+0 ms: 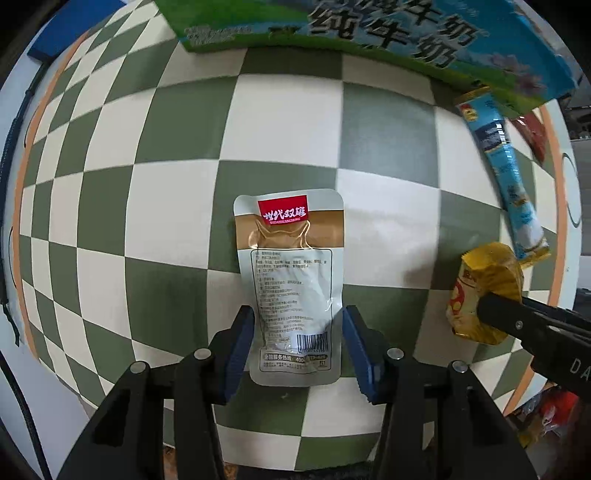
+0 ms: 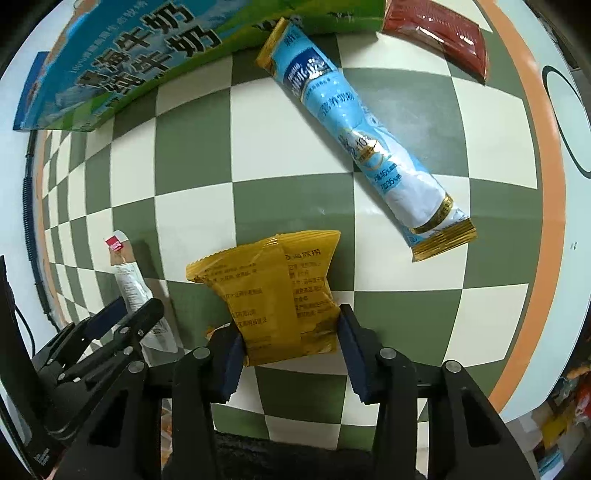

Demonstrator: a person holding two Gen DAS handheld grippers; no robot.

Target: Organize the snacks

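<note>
Straddling a flat silver foil snack sachet, the left gripper stands open, pads beside its edges, ready to pinch. Right gripper clamps a crinkled yellow snack packet; beyond lies a blue stick pouch.

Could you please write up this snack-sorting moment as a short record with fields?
surface: checkered mat
left gripper: open, fingers either side of the silver pouch, which lies flat
right gripper: shut on the yellow packet
blue stick pack: flat on the mat, diagonal, apart from both grippers
red packet: far edge, beside the milk carton
</note>
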